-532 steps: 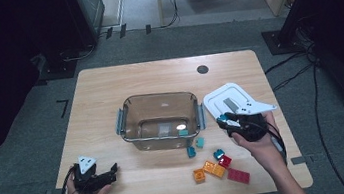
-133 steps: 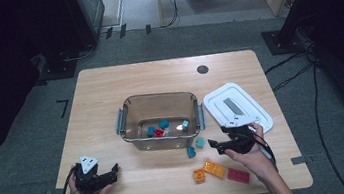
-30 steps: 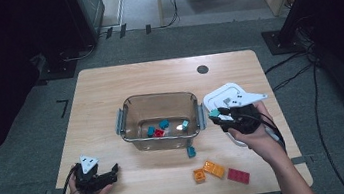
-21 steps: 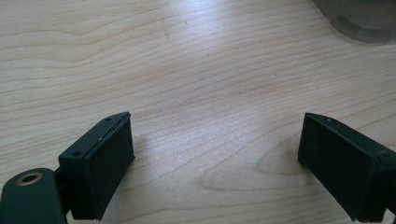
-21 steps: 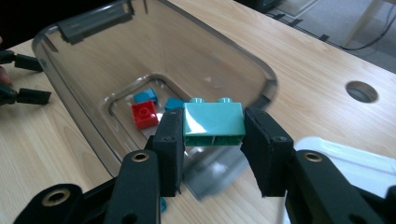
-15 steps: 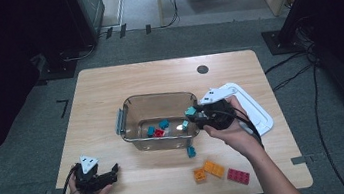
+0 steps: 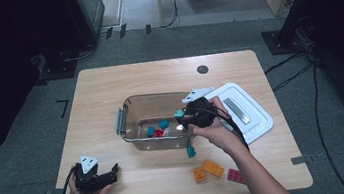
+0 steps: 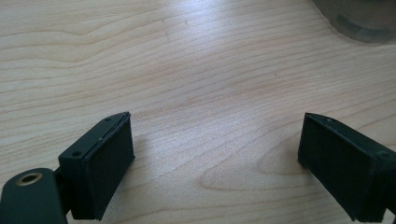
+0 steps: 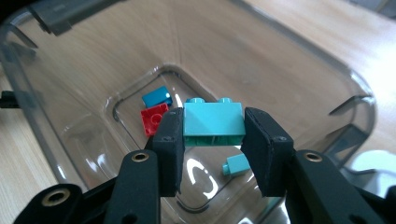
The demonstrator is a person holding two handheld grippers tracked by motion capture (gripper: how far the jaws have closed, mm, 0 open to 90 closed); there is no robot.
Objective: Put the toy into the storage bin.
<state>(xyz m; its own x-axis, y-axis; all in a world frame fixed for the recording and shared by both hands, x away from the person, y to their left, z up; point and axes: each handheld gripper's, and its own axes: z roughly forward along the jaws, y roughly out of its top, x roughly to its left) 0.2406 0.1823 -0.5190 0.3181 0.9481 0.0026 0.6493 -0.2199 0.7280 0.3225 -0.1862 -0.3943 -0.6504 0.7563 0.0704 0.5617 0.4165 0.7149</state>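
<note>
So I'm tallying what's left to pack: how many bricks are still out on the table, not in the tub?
4: a teal brick by the tub's near wall, two orange bricks and a red one nearer the person. The forearm may hide others.

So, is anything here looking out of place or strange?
Nothing stands out. The right gripper holds a teal brick level above the clear bin, the white lid lies flat beside it, and loose bricks sit on the table.

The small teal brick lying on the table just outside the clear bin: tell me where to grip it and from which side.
Grip the small teal brick across its two side faces, coming straight down from above. It lies free on the table, but the clear bin wall stands close behind it, so set the jaws along that wall. Its stud direction is too small to tell.
</note>
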